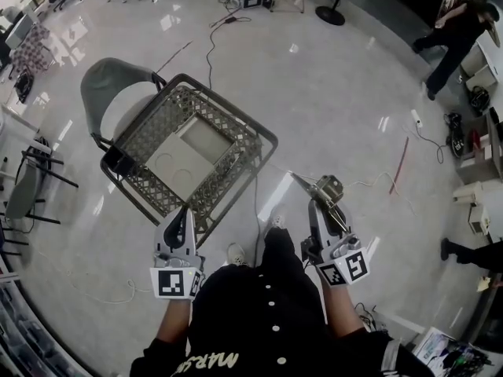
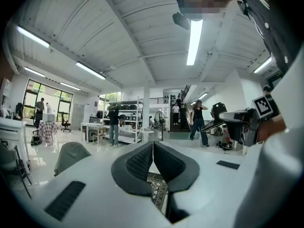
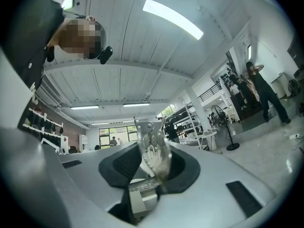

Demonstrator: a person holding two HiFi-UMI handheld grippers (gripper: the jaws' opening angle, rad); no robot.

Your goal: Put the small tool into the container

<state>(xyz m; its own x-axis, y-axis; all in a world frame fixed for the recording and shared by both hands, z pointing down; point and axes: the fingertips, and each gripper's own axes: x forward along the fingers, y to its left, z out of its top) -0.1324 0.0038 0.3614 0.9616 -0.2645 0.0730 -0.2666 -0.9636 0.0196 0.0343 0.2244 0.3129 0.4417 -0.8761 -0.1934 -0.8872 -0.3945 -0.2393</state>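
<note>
The right gripper is clamped on the small tool, a thin piece of bright metal with a pointed end (in the right gripper view it looks sealed in clear plastic, though the wide lens makes that hard to be sure of); its pads grip the tool's lower part and the metal tip sticks out beyond the jaws. The tool hangs over the glossy floor, just beside the right near corner of the wire cart and outside its rim; it touches nothing but the gripper. The cart stands in front of the person, turned cornerwise, with a white panel lying in its bottom and a grey seat back at its far left side. The left gripper is empty, its jaws brought together until the tips meet; in the head view its tip lies over the cart's near wall. A thin cable trails across the floor beyond the cart.
</note>
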